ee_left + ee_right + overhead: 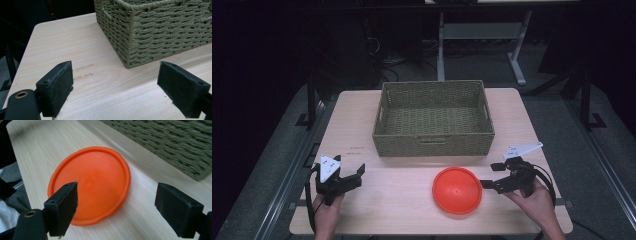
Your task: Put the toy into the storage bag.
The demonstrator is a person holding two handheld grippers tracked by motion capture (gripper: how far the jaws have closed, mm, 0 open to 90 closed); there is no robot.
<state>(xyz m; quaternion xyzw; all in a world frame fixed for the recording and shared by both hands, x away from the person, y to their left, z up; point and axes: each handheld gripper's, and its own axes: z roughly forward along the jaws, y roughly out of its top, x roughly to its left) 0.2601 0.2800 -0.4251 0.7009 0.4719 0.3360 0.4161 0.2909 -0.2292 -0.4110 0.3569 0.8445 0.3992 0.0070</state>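
Open right hand-held gripper (488, 175) just beside orange plate (457, 190), basket (434, 143) behind

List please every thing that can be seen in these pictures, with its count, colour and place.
table: one, light wood, under all the things
basket: one, woven, olive green, at the far middle of the table, nothing seen inside
disc: one, orange, round and domed, on the table in front of the basket, apart from it
frame: one, pale grey metal, on the floor behind the table
left claw: one, black with a grey plate, open, at the near left of the table, holding nothing
right claw: one, black with a grey plate, open, just right of the disc, pointing at it
hands: two, each holding a claw at the near edge
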